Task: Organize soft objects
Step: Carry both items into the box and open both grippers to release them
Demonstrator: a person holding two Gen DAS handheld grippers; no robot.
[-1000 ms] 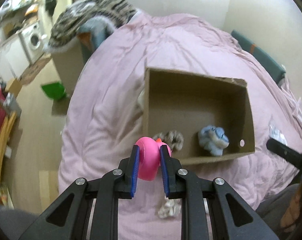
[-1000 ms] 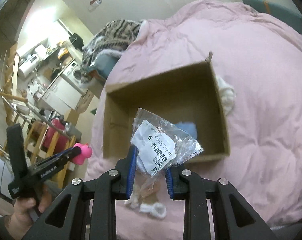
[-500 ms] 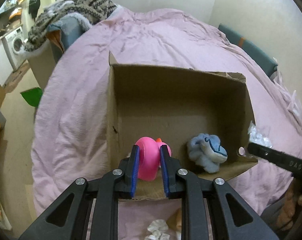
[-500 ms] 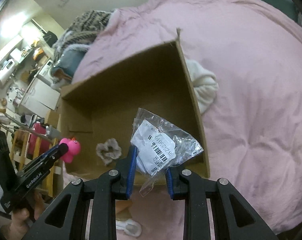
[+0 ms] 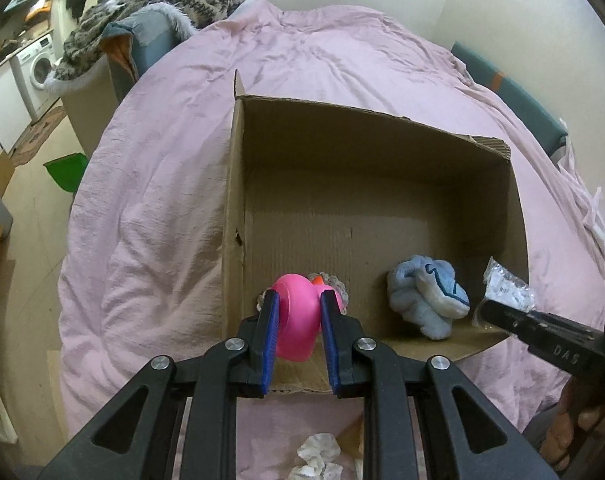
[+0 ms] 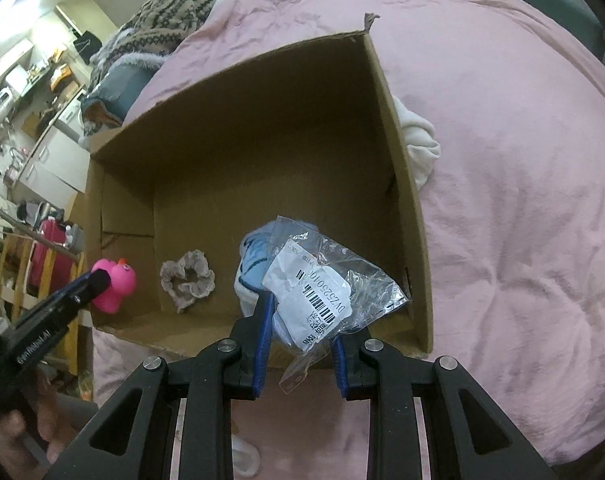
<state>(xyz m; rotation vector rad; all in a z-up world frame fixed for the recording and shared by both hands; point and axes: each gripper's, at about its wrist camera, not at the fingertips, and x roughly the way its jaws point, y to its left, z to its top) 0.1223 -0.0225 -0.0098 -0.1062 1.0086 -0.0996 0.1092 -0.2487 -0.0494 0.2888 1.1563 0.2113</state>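
Observation:
An open cardboard box [image 5: 238, 216] [image 6: 406, 184] lies on a pink duvet. My left gripper [image 5: 300, 308] is shut on a pink rubber duck [image 5: 298, 320] [image 6: 112, 282], held over the box's near left corner. My right gripper [image 6: 300, 316] is shut on a clear plastic bag with a white barcode label [image 6: 322, 284] [image 5: 504, 286], held over the near right part of the box. On the box floor lie a light blue plush [image 5: 426, 294] [image 6: 256, 254] and a beige scrunchie [image 6: 186, 278], mostly hidden behind the duck in the left wrist view.
The pink duvet [image 5: 162, 184] [image 6: 522, 200] surrounds the box. A white cloth [image 6: 418, 144] is tucked against the box's right wall. White crumpled pieces [image 5: 318, 450] lie on the duvet below my grippers. A patterned knit pile [image 5: 150, 12] sits at the far left, with floor and a washing machine beyond.
Both grippers have dropped and moved forward toward the box, which now looks larger. The duck and the bag now hang over the box's near edge; both grips are unchanged.

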